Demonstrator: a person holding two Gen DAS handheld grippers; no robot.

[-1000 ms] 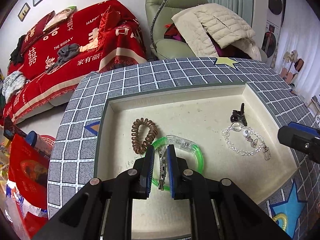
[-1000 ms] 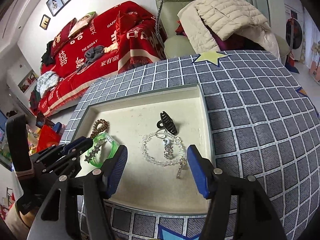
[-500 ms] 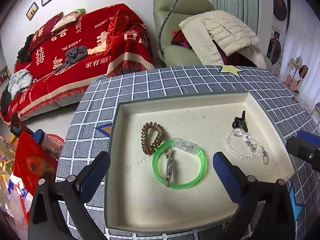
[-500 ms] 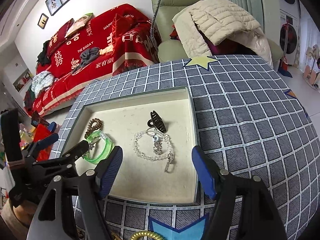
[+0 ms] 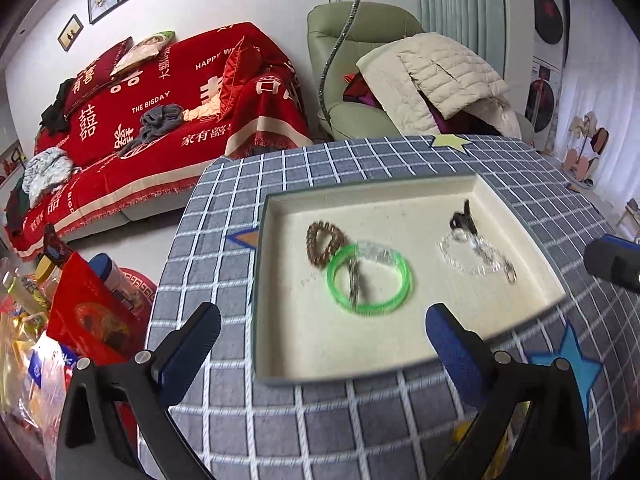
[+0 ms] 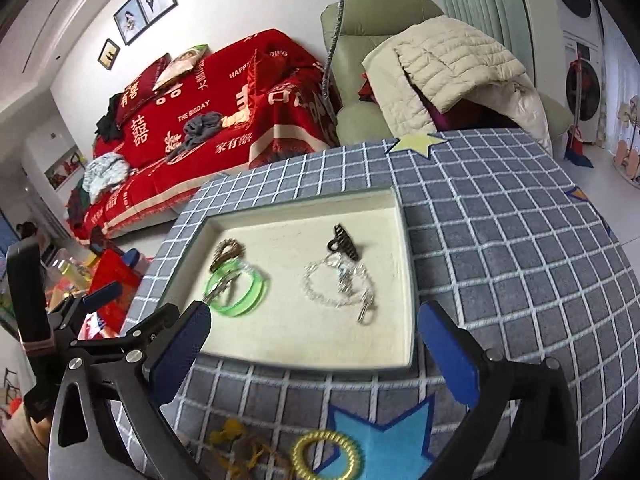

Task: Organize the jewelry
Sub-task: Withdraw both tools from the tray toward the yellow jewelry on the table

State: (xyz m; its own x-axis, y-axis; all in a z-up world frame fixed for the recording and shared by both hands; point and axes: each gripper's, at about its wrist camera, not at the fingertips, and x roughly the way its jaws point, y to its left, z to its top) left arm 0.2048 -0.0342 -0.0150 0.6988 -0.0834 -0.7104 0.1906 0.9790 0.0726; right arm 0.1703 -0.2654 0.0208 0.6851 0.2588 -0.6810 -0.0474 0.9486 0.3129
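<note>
A cream tray [image 5: 360, 356] [image 6: 304, 354] sits on the checked table. In it lie a green bangle [image 5: 370, 278] [image 6: 237, 290] with a silver hair clip [image 5: 354, 280] [image 6: 224, 285] across it, a brown coil hair tie [image 5: 325, 238] [image 6: 226, 251], a clear bead bracelet [image 5: 476, 256] [image 6: 340, 286] and a black claw clip [image 5: 463, 218] [image 6: 343, 242]. My left gripper [image 5: 322, 350] is open and empty, over the tray's near edge. My right gripper [image 6: 314, 354] is open and empty, also at the near edge. A yellow coil hair tie [image 6: 328, 456] and a dull yellow tangled piece [image 6: 240, 446] lie on the cloth below it.
The table has a grey checked cloth [image 5: 224, 240] with star patches [image 6: 384, 436]. A red sofa [image 5: 160, 120] and a green armchair [image 5: 360, 80] with a cream jacket stand behind. Red bags and bottles [image 5: 80, 312] crowd the floor at the left.
My left gripper let go of the silver hair clip onto the green bangle, opened wide and pulled back from the tray. My right gripper also drew back toward the table's near side.
</note>
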